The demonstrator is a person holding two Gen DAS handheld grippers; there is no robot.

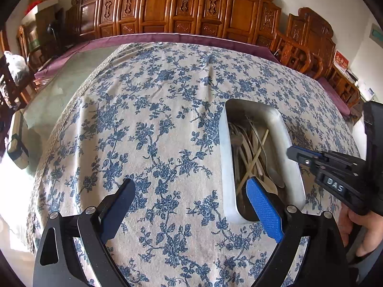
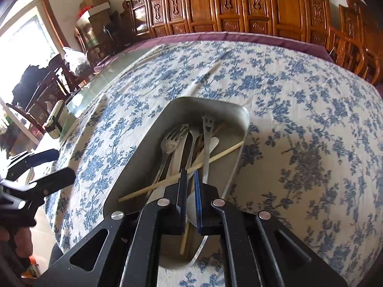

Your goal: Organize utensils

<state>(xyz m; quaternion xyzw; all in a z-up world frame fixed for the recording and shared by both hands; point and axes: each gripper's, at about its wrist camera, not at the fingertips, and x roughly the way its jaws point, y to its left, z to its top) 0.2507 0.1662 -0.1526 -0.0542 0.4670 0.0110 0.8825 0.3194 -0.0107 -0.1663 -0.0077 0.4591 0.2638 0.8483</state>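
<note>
A metal tray (image 1: 225, 143) (image 2: 143, 148) sits on the floral tablecloth and holds a fork (image 2: 171, 141), a smiley-face utensil (image 2: 207, 129), spoons and wooden chopsticks (image 2: 222, 154) (image 1: 262, 141). My left gripper (image 1: 189, 186) is open and empty, hovering over the cloth just left of the tray's near end; it also shows in the right wrist view (image 2: 50, 165). My right gripper (image 2: 190, 174) hangs over the tray's near end with its jaws nearly together, a narrow gap between the pads, nothing clearly clamped. In the left wrist view it (image 1: 299, 154) sits at the tray's right rim.
The blue floral tablecloth (image 1: 155, 119) covers a large table with a bare glass strip (image 1: 64, 91) at the left. Carved wooden chairs (image 1: 191, 7) line the far side. A small box (image 2: 53, 119) stands on the glass edge at left.
</note>
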